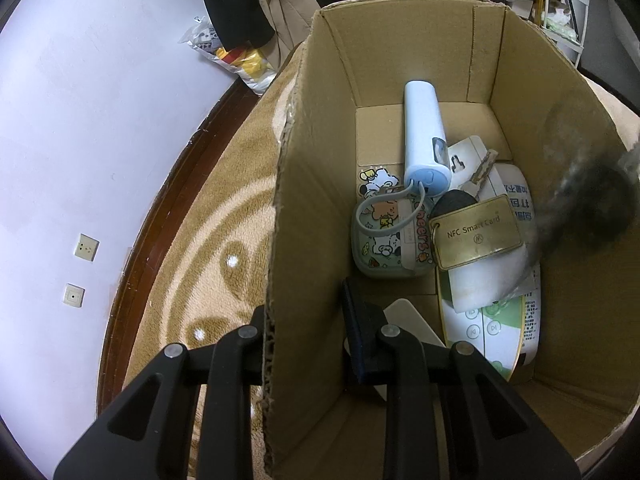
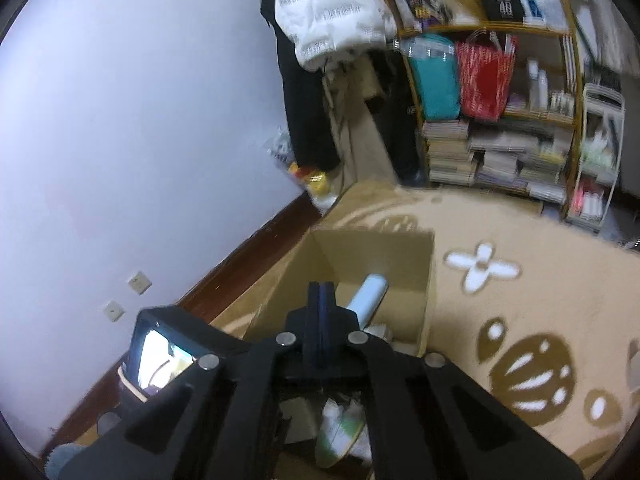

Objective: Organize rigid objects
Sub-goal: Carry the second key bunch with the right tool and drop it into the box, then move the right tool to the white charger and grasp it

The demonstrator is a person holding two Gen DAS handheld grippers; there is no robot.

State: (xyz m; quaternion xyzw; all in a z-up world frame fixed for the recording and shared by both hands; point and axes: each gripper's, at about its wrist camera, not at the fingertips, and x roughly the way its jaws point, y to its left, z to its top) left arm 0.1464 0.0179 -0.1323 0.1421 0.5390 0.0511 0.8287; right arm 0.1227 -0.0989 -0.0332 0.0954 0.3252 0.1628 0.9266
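Note:
An open cardboard box [image 1: 520, 92] [image 2: 376, 248] stands on the carpet. In it lie a pale blue cylinder [image 1: 424, 136] [image 2: 370, 292], a cartoon-sticker case [image 1: 388, 240], a gold NFC Smart Card tag [image 1: 476, 232], a key [image 1: 482, 170], a white block [image 1: 488, 276] and a white-green package [image 1: 496, 332] [image 2: 340, 428]. My left gripper [image 1: 306, 316] is open and straddles the box's left wall, one finger outside and one inside. My right gripper [image 2: 320, 292] hangs over the box, shut with nothing held. A blurred dark shape [image 1: 592, 208] crosses the box's right side.
The box sits on a tan patterned carpet [image 2: 520, 288] close to a white wall with a brown skirting board [image 1: 132, 264]. Shelves of books and bags [image 2: 500, 120], hanging clothes [image 2: 320, 12] and a plastic bag [image 1: 240, 60] fill the far side.

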